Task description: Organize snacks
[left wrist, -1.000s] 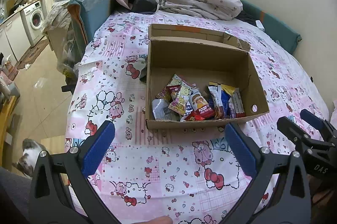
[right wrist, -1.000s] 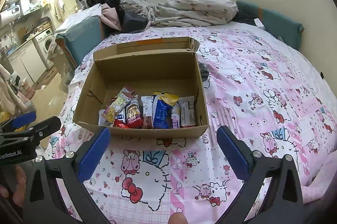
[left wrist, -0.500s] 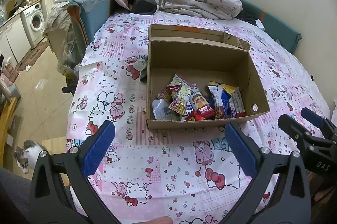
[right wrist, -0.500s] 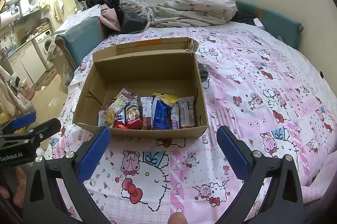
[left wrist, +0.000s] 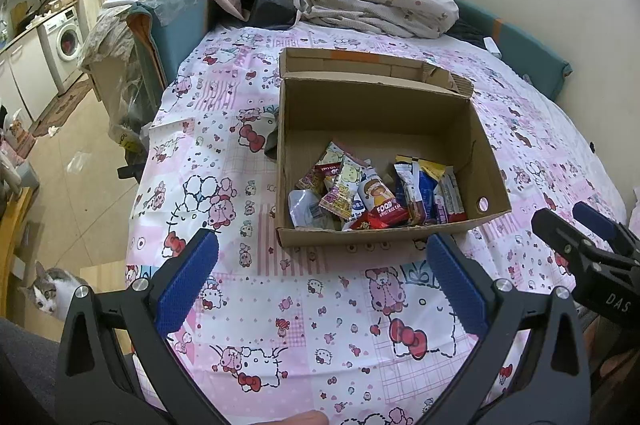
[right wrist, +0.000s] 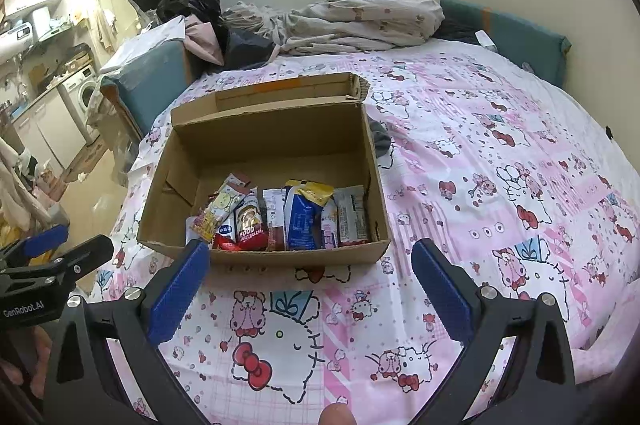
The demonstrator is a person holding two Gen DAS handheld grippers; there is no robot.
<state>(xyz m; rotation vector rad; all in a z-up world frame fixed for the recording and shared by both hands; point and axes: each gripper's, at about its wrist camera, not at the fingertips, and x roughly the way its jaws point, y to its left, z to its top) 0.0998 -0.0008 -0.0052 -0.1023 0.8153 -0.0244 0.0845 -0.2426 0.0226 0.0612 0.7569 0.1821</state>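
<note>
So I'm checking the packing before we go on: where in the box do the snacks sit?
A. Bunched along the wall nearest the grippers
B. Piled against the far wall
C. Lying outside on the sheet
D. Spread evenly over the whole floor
A: the snacks crowd against the near wall of the box, and the floor toward the far wall is bare cardboard.

Both views are evenly lit by soft indoor light, with a bright glare in the upper left corner of the right view. The bed (right wrist: 480, 153) is clear and sharp. Shadows are weak; the box (left wrist: 376, 113) is darker inside. Straight lines bend strongly near the edges, and the corners are black.
</note>
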